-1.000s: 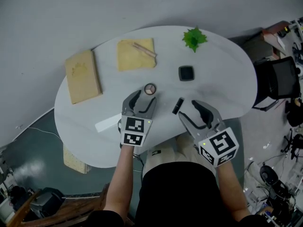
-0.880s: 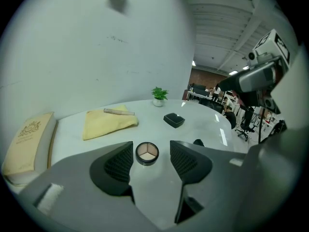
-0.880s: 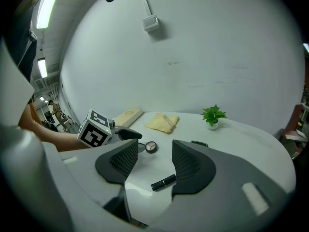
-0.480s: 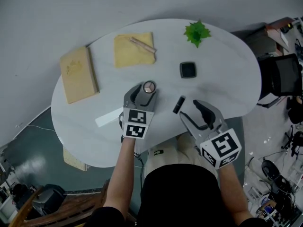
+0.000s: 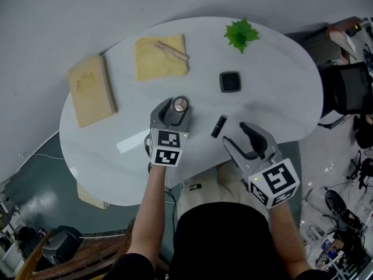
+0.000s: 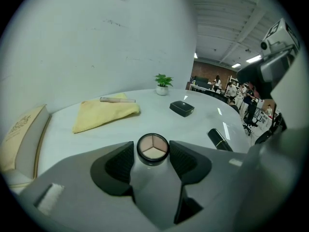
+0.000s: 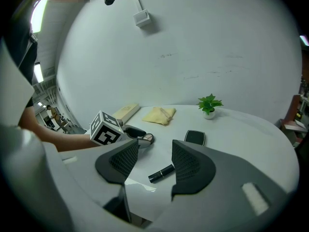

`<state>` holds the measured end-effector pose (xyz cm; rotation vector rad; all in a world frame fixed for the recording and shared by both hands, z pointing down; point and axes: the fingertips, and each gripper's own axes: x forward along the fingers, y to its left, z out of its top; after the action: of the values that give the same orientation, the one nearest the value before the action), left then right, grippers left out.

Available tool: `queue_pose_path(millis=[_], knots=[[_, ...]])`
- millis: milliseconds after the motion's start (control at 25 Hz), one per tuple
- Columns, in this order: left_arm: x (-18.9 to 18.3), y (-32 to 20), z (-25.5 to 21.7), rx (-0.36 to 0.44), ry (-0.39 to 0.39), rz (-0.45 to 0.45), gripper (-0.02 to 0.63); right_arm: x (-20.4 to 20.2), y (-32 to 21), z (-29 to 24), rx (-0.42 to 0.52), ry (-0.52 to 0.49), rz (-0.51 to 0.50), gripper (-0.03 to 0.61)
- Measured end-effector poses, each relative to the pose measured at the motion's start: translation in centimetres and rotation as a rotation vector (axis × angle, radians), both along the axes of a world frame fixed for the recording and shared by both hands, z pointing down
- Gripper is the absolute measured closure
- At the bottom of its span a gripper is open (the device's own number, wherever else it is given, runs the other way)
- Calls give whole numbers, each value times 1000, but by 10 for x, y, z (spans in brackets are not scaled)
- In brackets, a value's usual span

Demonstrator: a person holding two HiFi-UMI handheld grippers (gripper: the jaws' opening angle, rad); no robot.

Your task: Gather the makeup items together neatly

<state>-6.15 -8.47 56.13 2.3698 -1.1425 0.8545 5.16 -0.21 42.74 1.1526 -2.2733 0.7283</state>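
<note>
A small round eyeshadow pot (image 5: 180, 104) (image 6: 153, 147) with three beige shades sits between the jaws of my left gripper (image 5: 174, 107) (image 6: 153, 153), which is shut on it just over the white table (image 5: 274, 98). To its right a black lipstick tube (image 5: 218, 125) (image 7: 161, 173) lies on the table, and a black square compact (image 5: 230, 81) (image 7: 195, 137) lies farther back. My right gripper (image 5: 238, 135) (image 7: 153, 154) hovers open near the front edge, with the lipstick in line beyond its jaws. A slim beige pencil (image 5: 172, 49) rests on a yellow cloth (image 5: 157, 60).
A tan book-like box (image 5: 90, 90) lies at the table's left. A small green plant (image 5: 240, 34) stands at the back edge. A white strip (image 5: 133, 141) lies left of my left gripper. A black chair (image 5: 347, 92) and cluttered floor are on the right.
My left gripper has slid forward around the round pot, which now sits between its jaws. The right gripper has stayed put and stays open.
</note>
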Motion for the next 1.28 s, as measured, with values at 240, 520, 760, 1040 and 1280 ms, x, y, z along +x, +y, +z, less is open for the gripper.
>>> queue_pose_path(millis=[240, 520, 760, 1040, 1280], knots=[[-1, 2, 4, 1, -6, -9, 403, 5, 0, 2, 0, -2, 10, 374], [-1, 2, -7, 28, 1, -2, 405, 3, -1, 0, 4, -1, 1, 374], [-1, 13, -13, 32, 7, 18, 405, 1, 1, 5, -3, 8, -11, 374], [7, 38, -9, 22, 13, 59, 405, 0, 5, 13, -12, 34, -26, 374], [16, 53, -8, 30, 36, 95, 405, 3, 7, 19, -13, 61, -37, 374]])
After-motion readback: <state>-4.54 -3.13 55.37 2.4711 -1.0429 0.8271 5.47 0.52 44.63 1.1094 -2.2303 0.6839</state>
